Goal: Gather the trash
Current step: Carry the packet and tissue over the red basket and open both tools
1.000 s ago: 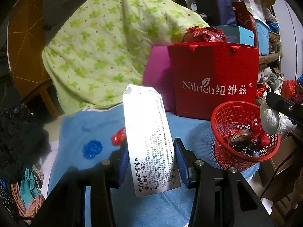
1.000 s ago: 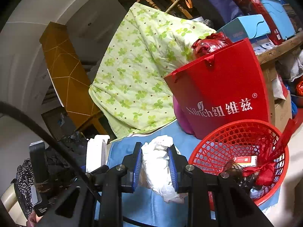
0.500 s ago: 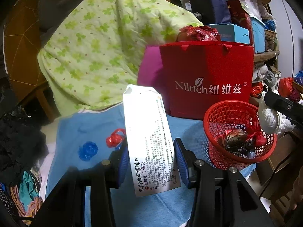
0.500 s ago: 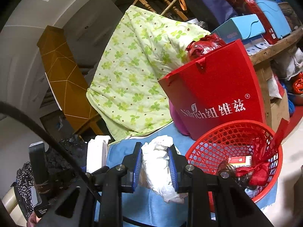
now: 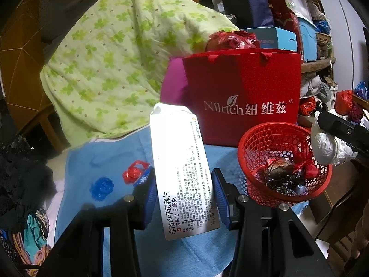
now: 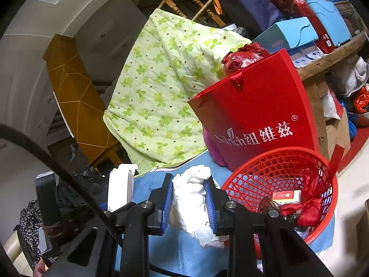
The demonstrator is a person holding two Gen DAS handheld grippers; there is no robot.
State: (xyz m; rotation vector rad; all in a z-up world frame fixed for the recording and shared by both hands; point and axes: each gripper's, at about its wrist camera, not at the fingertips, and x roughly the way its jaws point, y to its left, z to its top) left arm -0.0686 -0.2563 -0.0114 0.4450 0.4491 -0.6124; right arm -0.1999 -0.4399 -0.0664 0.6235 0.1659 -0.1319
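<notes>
Little changed over the last second — left claw still clamped on white box, right claw still pinching tissue wad, both just beside red basket on blue cloth — drop probably next, wrappers left.

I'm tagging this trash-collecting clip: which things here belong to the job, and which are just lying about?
Part of the job:
- white medicine box in the left gripper
- crumpled white tissue in the right gripper
- red basket
- red wrapper and blue wrapper on the blue cloth

Lying about:
- red paper bag
- green quilt
- teal boxes
</notes>
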